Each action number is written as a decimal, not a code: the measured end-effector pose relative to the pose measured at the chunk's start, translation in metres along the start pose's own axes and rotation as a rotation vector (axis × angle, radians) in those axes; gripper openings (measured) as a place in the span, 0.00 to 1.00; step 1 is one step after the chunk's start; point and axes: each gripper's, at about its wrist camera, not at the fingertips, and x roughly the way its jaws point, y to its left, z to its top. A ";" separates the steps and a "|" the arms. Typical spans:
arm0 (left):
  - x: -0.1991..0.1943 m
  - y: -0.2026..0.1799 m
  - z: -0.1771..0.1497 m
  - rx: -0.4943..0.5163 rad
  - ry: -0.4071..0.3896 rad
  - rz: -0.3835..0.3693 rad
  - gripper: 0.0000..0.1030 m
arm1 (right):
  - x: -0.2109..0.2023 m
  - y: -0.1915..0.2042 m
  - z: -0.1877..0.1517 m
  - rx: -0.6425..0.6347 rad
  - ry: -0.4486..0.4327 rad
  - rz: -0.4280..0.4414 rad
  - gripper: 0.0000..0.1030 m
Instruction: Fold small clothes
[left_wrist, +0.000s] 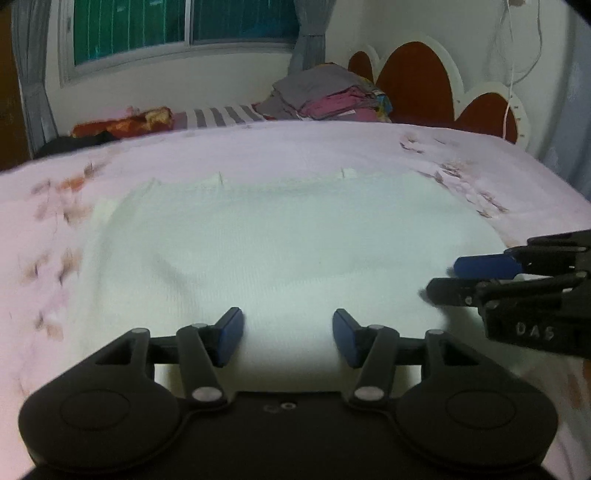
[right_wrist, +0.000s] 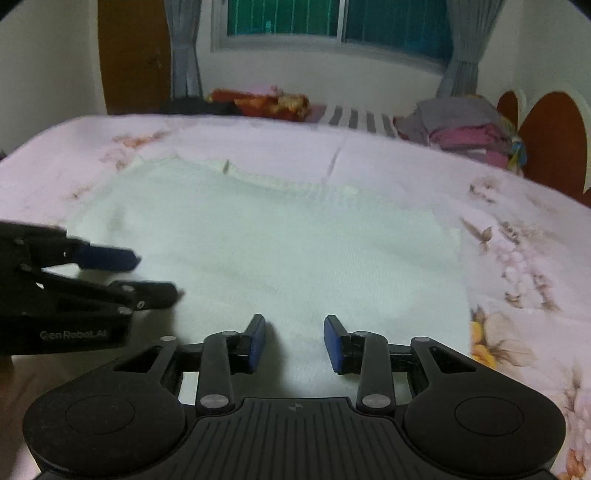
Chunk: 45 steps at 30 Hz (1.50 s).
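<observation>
A white knitted garment (left_wrist: 280, 243) lies spread flat on the pink floral bedsheet (left_wrist: 258, 147); it also fills the middle of the right wrist view (right_wrist: 280, 243). My left gripper (left_wrist: 288, 338) is open and empty over the garment's near edge. It shows from the side at the left of the right wrist view (right_wrist: 155, 275). My right gripper (right_wrist: 294, 341) is open and empty over the same near edge, further right. It enters the left wrist view from the right (left_wrist: 441, 278). The garment's nearest hem is hidden under both grippers.
A stack of folded clothes (left_wrist: 325, 94) sits at the far side of the bed by the red and white headboard (left_wrist: 417, 81). A striped cloth (left_wrist: 221, 116) and an orange-red bundle (left_wrist: 125, 123) lie along the far edge. Window and curtains behind.
</observation>
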 end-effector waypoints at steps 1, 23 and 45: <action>-0.002 -0.001 -0.006 -0.002 -0.002 0.006 0.52 | -0.003 -0.002 -0.006 0.018 -0.004 0.019 0.34; -0.043 -0.017 -0.028 -0.114 -0.036 0.007 0.60 | -0.048 0.033 -0.053 0.084 0.015 0.077 0.34; -0.073 0.050 -0.053 -0.210 -0.035 0.107 0.47 | -0.064 -0.047 -0.080 0.180 0.071 -0.108 0.08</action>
